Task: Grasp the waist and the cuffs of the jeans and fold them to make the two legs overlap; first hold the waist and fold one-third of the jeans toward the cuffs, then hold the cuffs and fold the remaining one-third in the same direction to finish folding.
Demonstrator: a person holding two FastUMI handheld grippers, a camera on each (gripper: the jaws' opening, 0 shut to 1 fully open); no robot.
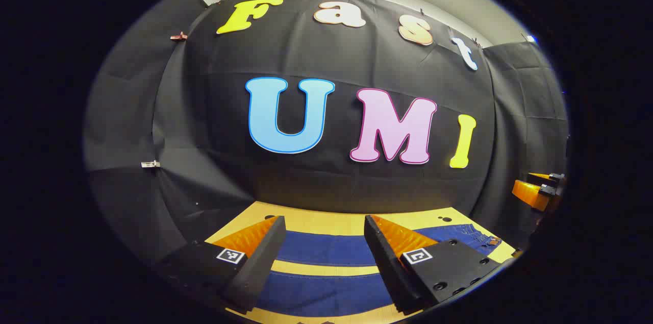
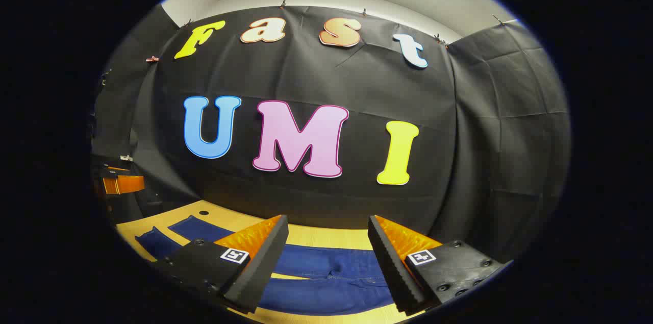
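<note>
Booth enclosed by creased black cloth wall (image 1: 357,196) pinned below a pale ceiling strip. Light yellow wooden tabletop (image 1: 326,222) reaching to the foot of the cloth.

Dark blue denim jeans (image 1: 326,250) spread flat on the tabletop, legs apart with a strip of wood bare between them. In the left gripper view: two legs running left to right, waistband with brown patch at far right. In the right gripper view: the jeans (image 2: 331,263) lying with the seat and stitched seams near centre, cuffs trailing off to the left.

Left gripper (image 1: 324,234) held above the legs, jaws spread wide, nothing between them, no contact with the denim. Right gripper (image 2: 326,234) poised likewise above the waist end, jaws parted and empty. Fingers (image 1: 535,192) of the right gripper seen at the far right edge of the left gripper view, raised over the table, well apart from the left one. Fingers (image 2: 120,181) of the left gripper seen at the left edge of the right gripper view.
</note>
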